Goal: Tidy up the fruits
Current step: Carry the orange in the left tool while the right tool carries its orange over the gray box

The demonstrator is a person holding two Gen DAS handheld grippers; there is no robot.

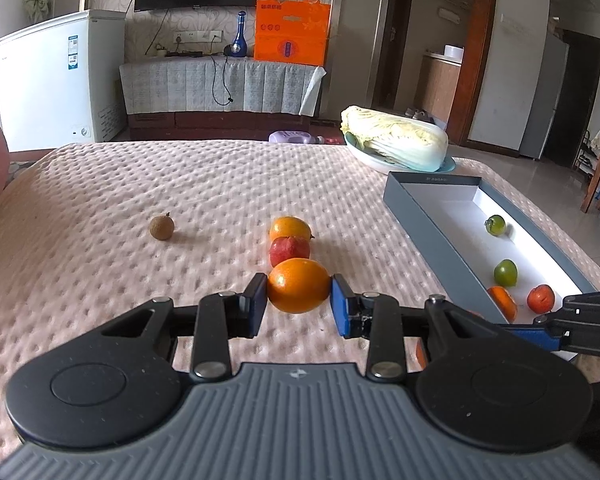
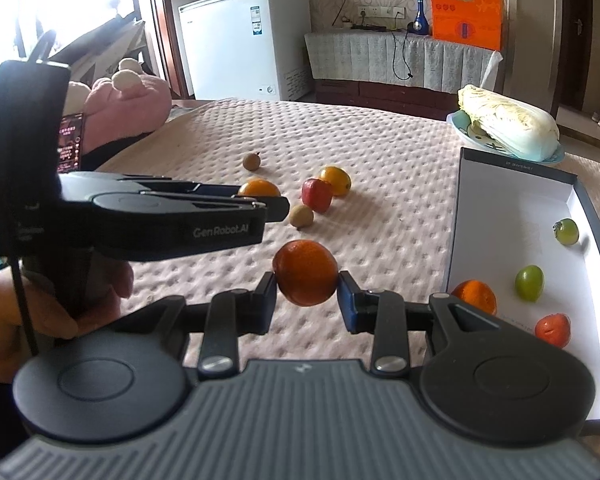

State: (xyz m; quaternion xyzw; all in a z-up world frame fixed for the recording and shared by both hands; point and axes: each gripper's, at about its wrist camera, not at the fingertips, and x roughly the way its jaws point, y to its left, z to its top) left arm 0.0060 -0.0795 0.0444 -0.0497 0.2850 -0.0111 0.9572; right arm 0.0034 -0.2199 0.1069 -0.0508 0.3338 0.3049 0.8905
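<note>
Both grippers pinch fruit: left gripper point(image 1: 299, 295) an orange point(image 1: 298, 286), right gripper point(image 2: 306, 284) a tangerine point(image 2: 305, 272).

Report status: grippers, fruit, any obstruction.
Left gripper shut on orange. Right gripper shut on tangerine, off the bedspread. Box holds four fruits. Path clear.
</note>
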